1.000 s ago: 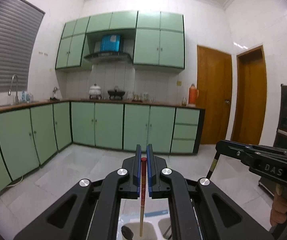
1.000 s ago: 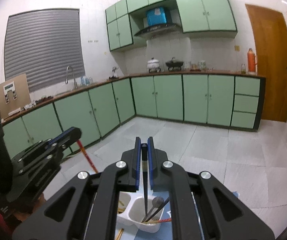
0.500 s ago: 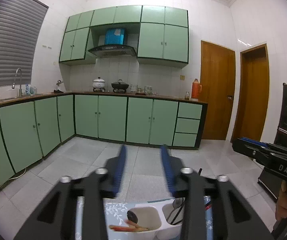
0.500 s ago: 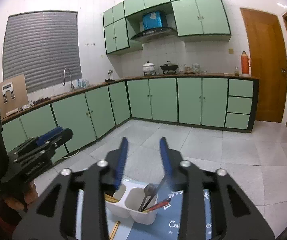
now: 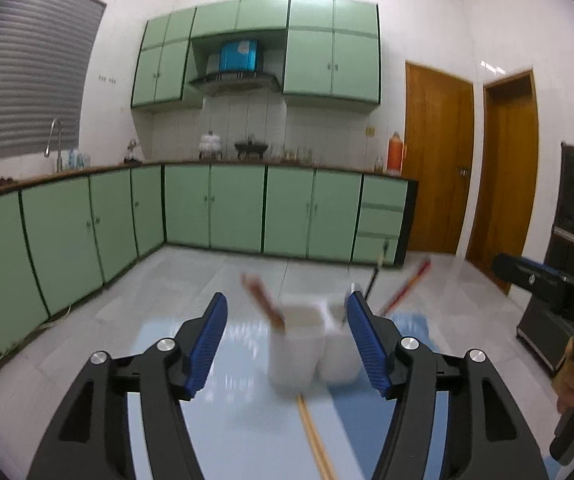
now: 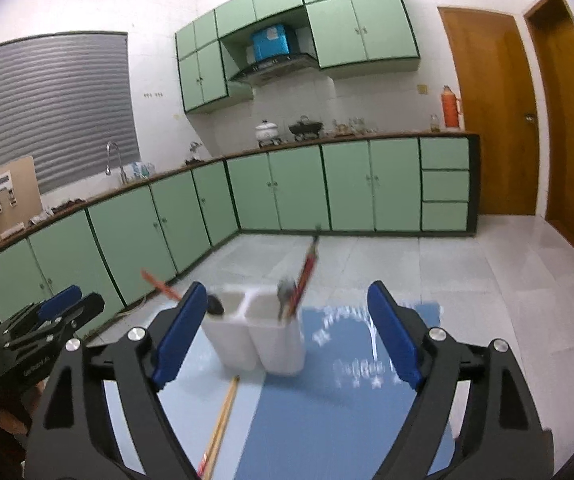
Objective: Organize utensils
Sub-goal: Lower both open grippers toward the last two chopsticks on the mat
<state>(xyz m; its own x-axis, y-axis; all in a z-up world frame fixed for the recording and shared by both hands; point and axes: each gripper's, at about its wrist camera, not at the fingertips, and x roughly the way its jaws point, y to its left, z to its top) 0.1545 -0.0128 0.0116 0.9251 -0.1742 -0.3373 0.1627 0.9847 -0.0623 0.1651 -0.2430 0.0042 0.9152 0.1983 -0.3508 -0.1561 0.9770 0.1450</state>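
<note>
Left hand-held gripper [image 5: 285, 334]: jaws spread, having just been opening; nothing pinched. The white holder shows between the blue pads but untouched.
Right hand-held gripper [image 6: 281, 330]: jaws spread wide, also just been opening; nothing pinched, the holder in the gap between the pads, not pressed.
Holder [image 6: 257, 340]: a white two-compartment tub standing upright on the blue mat [image 6: 327, 412] that covers the counter.
Left compartment: a red-tipped chopstick [image 6: 159, 282] leaning out to the left, with a dark spoon [image 6: 215, 305].
Right compartment: a grey spoon [image 6: 286, 292] and a red chopstick [image 6: 307, 268] leaning up and to the right.
Still loose: a pair of pale wooden chopsticks [image 6: 221, 424] lying flat on the mat, just in front of the holder.
Progress: most utensils appear sorted into the tub; by my judgement the wooden pair is what is left to pick up and stand in a compartment.
</note>
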